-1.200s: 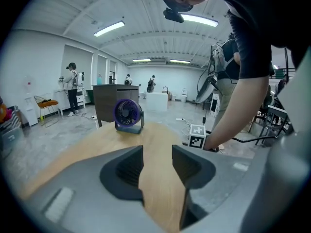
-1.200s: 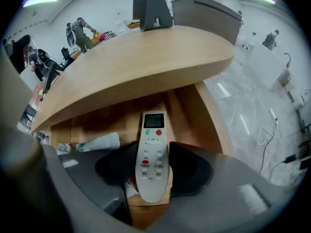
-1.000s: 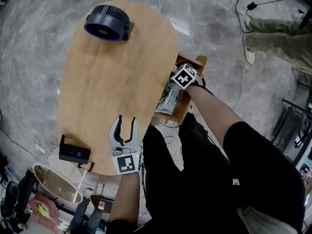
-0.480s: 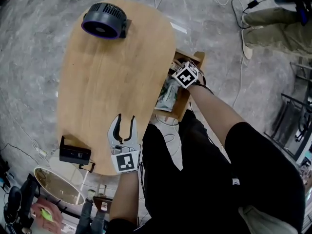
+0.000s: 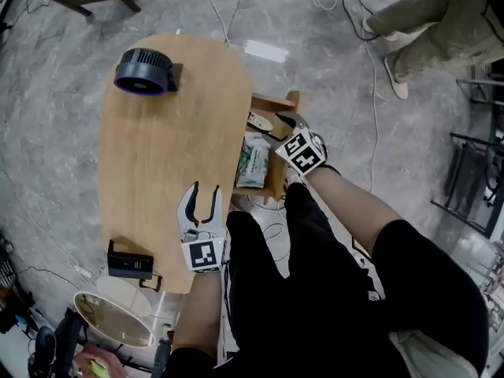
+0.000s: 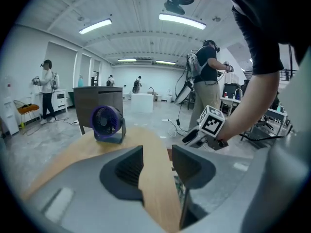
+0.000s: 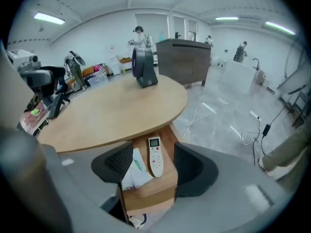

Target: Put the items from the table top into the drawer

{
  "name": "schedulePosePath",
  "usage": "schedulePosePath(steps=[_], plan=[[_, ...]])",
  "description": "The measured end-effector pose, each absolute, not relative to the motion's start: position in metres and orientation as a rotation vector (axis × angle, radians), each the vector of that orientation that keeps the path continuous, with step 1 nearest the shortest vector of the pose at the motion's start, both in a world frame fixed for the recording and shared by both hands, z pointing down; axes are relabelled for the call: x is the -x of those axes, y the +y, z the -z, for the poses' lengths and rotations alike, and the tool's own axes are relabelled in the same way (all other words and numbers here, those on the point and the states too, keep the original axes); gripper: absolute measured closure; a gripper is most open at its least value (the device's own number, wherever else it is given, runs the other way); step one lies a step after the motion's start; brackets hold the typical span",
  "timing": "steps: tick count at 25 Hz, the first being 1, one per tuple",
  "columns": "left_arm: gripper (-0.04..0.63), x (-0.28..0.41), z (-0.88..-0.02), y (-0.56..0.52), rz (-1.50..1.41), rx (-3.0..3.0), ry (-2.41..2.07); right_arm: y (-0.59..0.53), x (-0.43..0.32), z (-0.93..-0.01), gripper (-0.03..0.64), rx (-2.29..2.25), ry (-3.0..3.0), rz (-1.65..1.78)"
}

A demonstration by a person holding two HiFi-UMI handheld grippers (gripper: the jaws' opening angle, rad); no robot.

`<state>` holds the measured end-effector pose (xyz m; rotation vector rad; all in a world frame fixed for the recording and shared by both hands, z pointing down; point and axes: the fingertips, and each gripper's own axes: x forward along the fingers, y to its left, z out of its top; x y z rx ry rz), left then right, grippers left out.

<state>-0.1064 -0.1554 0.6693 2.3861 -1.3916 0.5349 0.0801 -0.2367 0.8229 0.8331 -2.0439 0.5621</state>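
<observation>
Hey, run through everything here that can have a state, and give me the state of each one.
Drawer: pulled open.
Remote: lying face up in the drawer.
Packet: lying in the drawer beside the remote.
Fan: upright on the table.
Black box: resting at the table's edge.
Left gripper: open, empty, over the table.
Right gripper: jaws have just been opening, now wide, nothing between them.

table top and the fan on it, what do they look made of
Table top: light wood or wood-look laminate, matte; long grain streaks show, but real or printed is unclear. Fan: probably moulded plastic, dark with a purple rim and a slight sheen.
</observation>
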Motion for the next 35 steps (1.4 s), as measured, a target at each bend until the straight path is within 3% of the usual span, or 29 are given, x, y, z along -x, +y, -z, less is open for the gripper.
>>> schedulePosePath(steps=[10,12,19,27,35], plan=[[0.399,0.054,-0.592,-0.18,-0.647,-2.539,-1.321,-0.212,-0.112,-0.633,0.384,-1.009,-2.349,-0.558],[0.421,0.044,-0.559,-0.191,-0.64,-2.575,-1.333,-0.215,-0.121,-0.582,0.441,-1.046,-2.431,-0.504],[0.51,0.01,-0.437,-0.216,-0.58,-2.654,-1.43,-0.224,-0.155,-0.423,0.532,-1.125,-2.68,-0.382],[0.578,-0.034,-0.298,-0.199,-0.461,-2.667,-1.633,-0.216,-0.168,-0.286,0.582,-0.965,-2.917,-0.285],[0.587,-0.004,-0.211,-0.16,-0.329,-2.591,-1.763,-0.204,-0.117,-0.213,0.586,-0.71,-3.083,-0.234]])
